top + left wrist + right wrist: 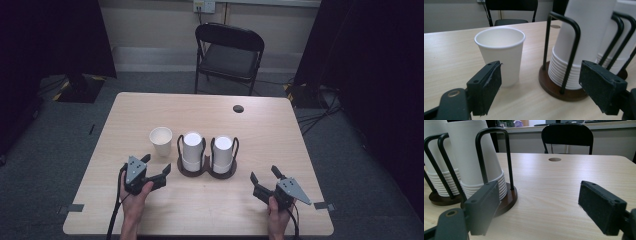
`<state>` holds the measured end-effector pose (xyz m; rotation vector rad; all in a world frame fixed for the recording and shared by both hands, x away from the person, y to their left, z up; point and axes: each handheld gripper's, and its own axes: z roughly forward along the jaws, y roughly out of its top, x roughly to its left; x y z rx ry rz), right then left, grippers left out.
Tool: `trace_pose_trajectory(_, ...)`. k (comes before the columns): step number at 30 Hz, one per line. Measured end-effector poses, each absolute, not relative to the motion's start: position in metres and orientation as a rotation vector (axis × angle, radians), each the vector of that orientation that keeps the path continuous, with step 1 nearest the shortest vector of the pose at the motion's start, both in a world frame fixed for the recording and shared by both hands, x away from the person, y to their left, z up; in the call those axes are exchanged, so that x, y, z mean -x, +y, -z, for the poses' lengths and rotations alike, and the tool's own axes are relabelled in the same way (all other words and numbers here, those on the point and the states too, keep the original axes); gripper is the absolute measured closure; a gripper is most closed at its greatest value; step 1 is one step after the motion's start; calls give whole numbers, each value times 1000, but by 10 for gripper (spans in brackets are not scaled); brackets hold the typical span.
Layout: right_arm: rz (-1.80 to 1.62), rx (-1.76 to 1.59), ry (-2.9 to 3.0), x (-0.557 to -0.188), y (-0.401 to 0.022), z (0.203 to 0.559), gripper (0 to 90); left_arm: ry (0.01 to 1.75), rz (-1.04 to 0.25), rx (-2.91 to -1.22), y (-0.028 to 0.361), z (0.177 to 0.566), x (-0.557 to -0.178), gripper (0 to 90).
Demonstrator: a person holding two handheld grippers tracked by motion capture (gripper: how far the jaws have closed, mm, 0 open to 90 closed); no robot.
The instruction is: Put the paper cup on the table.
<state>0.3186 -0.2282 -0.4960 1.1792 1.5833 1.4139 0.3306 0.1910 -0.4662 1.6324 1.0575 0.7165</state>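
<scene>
Two grippers are held low over the table (150,200), one in each hand. The left gripper (159,169) is seen at the near left of the high view, its jaws spread and pointing toward the cup (161,140) and the rack (206,169). Nothing is pinched between those jaws. In the left gripper view the cup (501,53) stands upright, mouth up, on the bare wood just behind the left-hand jaw, apart from it. The rack (560,87), a dark round base with black wire loops, is seen to the right of the cup in that view, near it but not touching.

Two stacks of white cups are kept upside down in the rack. The left stack (192,150) is just beside the single cup in the high view; the right stack (222,153) stands on the rack's other half.

The right gripper (264,179) is held at the near right of the table, well apart from the rack, with its jaws spread and empty. In the right gripper view the rack (507,200) is seen behind the left-hand jaw, and bare table lies between the jaws.

A black chair (229,52) stands beyond the far edge, and a small round hole (238,108) is set in the tabletop near that edge.
</scene>
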Motion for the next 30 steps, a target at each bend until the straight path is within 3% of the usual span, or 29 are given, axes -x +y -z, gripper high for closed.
trace_pose_trajectory(9,-1409,-1176,1588,-319,-228,496,166,1015,-709,-1639,179,473,-301,181)
trace_pose_trajectory(21,-1403,-1173,1598,-319,-228,496,166,1006,-704,-1657,166,495,-290,169)
trace_pose_trajectory(30,-1387,-1178,1609,-320,-227,496,167,1025,-688,-1554,176,496,-288,158)
